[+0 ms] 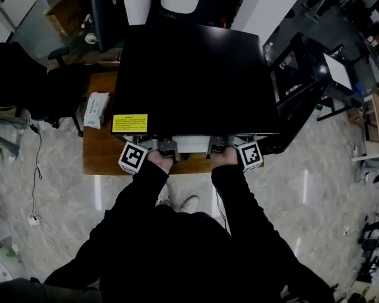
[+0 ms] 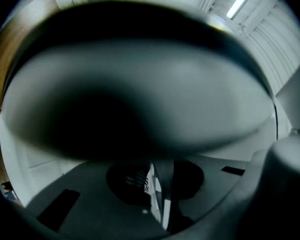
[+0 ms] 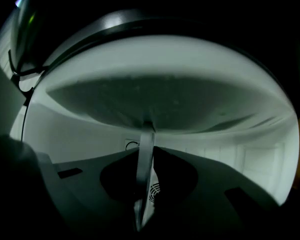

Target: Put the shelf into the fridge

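Shelf (image 1: 192, 144), a thin, pale, frosted-looking flat panel, lies level at the front of the black fridge (image 1: 196, 74), reaching into its white interior, its near edge pinched between the nearly closed jaws of the left gripper (image 1: 167, 146) and right gripper (image 1: 216, 146).

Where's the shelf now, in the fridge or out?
Mostly in. The right gripper view shows the translucent flat shelf between white inner walls of the black box-shaped fridge; its front edge sits at the opening.
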Tool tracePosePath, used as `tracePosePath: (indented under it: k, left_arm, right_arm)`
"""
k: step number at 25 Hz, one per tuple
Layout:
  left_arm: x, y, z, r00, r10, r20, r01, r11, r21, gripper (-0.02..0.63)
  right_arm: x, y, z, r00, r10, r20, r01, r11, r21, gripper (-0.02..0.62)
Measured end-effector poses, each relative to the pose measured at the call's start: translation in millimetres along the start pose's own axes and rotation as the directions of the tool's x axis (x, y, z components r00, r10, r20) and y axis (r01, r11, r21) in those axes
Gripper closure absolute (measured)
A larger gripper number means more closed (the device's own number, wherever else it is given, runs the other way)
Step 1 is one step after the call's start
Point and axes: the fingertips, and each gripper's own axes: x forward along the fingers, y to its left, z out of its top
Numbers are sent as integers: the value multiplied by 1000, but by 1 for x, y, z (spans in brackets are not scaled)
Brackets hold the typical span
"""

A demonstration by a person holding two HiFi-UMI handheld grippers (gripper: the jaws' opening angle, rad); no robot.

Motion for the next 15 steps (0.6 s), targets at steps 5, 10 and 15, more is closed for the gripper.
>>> tracePosePath:
  k: [5,10,15]
  left_arm:
    - [-15,-11,-13,996,-55,-77,57,998,23,539]
    - [-55,-20,-40,973,-75,-218,99,990,102,499]
    - [-108,-38,-73,866,-81,-493,260,915,308,495]
  right_arm:
    - [-18,7,-15,993,16,-117,-23,998,-54,453]
    - [-75,5,-45,946,0,-326,-56,985,-163,442]
    - [-132,28,-65,836,34,-548,-261,902,-343,494]
